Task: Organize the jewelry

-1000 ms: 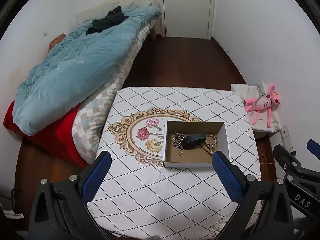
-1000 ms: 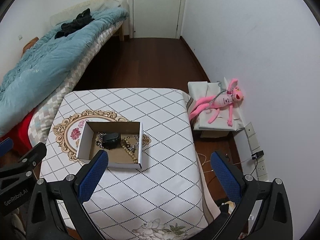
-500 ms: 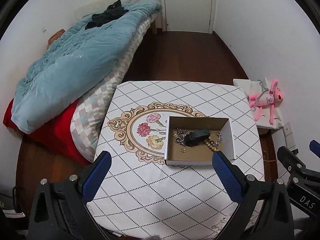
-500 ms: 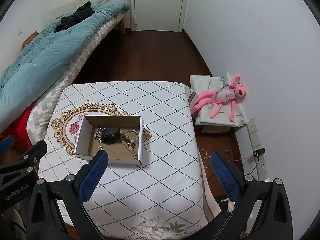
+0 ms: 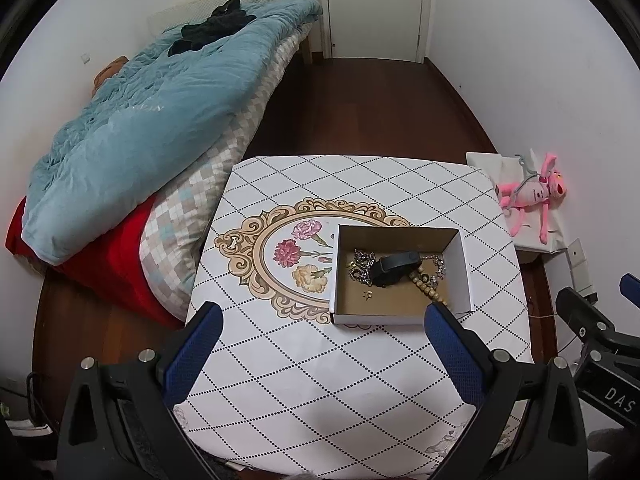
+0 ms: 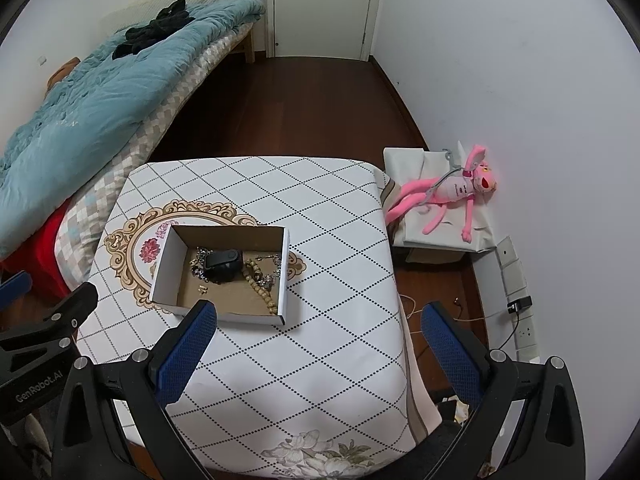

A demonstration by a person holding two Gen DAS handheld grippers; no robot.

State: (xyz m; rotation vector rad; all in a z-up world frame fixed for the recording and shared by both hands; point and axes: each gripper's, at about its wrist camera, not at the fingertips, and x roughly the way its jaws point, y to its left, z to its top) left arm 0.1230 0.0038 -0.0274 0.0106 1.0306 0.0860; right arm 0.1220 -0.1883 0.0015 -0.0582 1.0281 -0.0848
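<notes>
A small open cardboard box (image 5: 462, 276) (image 6: 168, 268) sits on the table with the diamond-pattern cloth (image 5: 320, 372) (image 6: 340, 280). Inside lie a black wristband (image 5: 394, 266) (image 6: 224, 264), a silver chain (image 5: 360, 264) (image 6: 202, 262), a string of wooden beads (image 5: 426, 286) (image 6: 260, 288) and small gold earrings (image 5: 367, 295) (image 6: 203, 289). My left gripper (image 5: 322, 344) is open and empty, above the table's near side, short of the box. My right gripper (image 6: 318, 342) is open and empty, to the right of the box.
A bed with a blue duvet (image 5: 152, 120) and red blanket (image 5: 100, 264) stands left of the table. A low stand with a pink plush toy (image 6: 452, 194) is at the right by the wall. A closed door (image 6: 320, 4) is at the far end.
Both grippers have drawn nearer to the table and tilted down a little; the box now lies closer in both views. Nothing was grasped.
</notes>
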